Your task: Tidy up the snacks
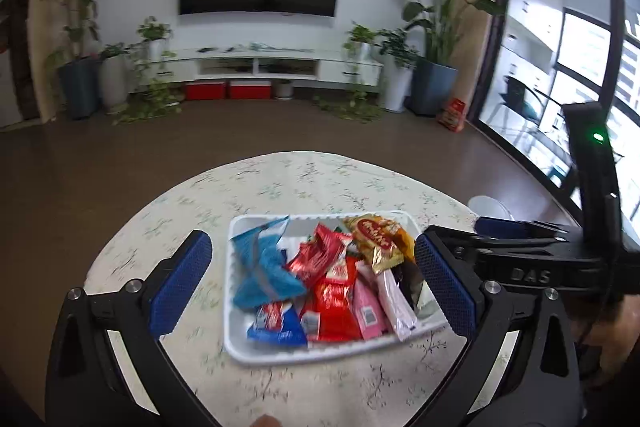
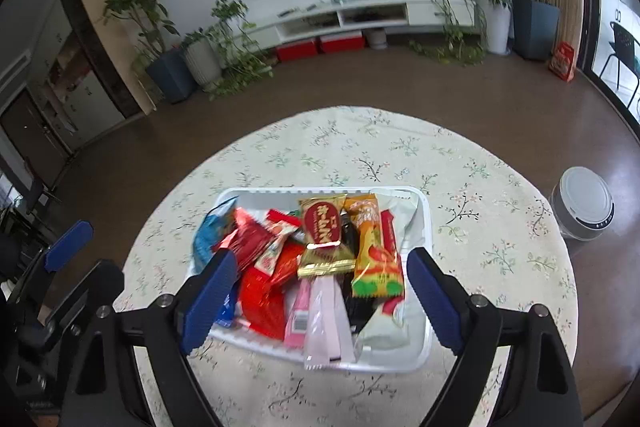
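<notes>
Left gripper (image 1: 312,267) spread wide, nothing between its blue pads, held above the white tray (image 1: 236,343). Right gripper (image 2: 316,297) likewise spread and empty over the same tray. Snack packets (image 2: 324,239) heaped inside it: blue, red, gold, pink, orange. Tray sits on the round floral-clothed table (image 2: 480,187).

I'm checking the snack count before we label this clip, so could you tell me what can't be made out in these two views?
- Snacks at the bottom of the white tray: both views, covered by the packets on top, so no full count.
- Dark packet: right view, mostly under the orange packet and pink packet.
- Print on the blue packet: left view, blurred.
- Tray's near right corner: left view, behind the left gripper.
</notes>
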`<state>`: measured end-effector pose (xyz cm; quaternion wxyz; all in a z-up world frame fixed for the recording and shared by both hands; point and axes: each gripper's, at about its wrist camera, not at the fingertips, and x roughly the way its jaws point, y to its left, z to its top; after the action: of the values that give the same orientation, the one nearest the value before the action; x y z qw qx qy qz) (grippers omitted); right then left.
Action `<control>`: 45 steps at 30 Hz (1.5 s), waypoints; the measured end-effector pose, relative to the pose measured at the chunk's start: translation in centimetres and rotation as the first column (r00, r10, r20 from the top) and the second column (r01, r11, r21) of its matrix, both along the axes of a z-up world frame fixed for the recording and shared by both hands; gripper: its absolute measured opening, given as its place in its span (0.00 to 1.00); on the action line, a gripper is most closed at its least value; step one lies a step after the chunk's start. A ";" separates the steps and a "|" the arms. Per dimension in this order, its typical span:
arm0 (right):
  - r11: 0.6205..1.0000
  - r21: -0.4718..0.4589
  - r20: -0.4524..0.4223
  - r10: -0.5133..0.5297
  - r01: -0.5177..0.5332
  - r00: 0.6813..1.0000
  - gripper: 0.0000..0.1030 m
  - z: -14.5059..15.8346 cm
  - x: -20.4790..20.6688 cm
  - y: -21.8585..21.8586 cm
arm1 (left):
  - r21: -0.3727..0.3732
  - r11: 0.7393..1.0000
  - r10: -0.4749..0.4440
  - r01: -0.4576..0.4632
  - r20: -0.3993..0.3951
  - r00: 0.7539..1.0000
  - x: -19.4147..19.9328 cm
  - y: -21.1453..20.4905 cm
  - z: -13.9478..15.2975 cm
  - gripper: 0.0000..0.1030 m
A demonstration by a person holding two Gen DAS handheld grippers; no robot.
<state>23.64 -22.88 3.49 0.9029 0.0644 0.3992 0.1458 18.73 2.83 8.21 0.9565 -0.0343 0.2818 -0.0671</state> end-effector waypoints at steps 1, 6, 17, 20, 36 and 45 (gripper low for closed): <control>1.000 -0.008 0.027 0.002 -0.002 1.000 0.87 0.4 -1.3 -0.1 | 0.003 0.999 0.045 -0.046 0.013 0.999 -1.6 0.1 0.2 1.00; 0.999 -0.018 0.125 -0.025 0.028 0.992 0.88 1.7 -7.0 -1.1 | -0.011 0.986 0.169 -0.169 0.104 0.980 -9.2 1.2 1.0 1.00; 0.996 -0.049 0.280 -0.054 0.071 0.959 0.91 3.2 -18.5 -1.8 | -0.019 0.976 0.215 -0.215 0.024 0.976 -19.7 1.9 -0.4 1.00; 0.995 -0.059 0.311 -0.058 0.080 0.949 0.93 3.2 -21.0 -1.6 | -0.016 0.980 0.199 -0.199 -0.009 0.980 -21.8 1.1 -0.9 1.00; 0.984 -0.120 0.291 -0.094 0.134 0.952 0.97 1.2 -26.3 -0.4 | 0.050 0.988 0.151 -0.148 -0.061 0.987 -24.2 -3.7 -3.6 1.00; 0.980 -0.126 0.275 -0.115 0.154 0.955 0.98 0.9 -26.4 -0.7 | 0.055 0.988 0.145 -0.142 -0.063 0.987 -24.0 -3.5 -3.6 1.00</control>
<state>-2.79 -23.58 4.41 0.9585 0.0051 0.2785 0.0616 -5.26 -0.64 4.57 0.9495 -0.0326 0.3120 0.0103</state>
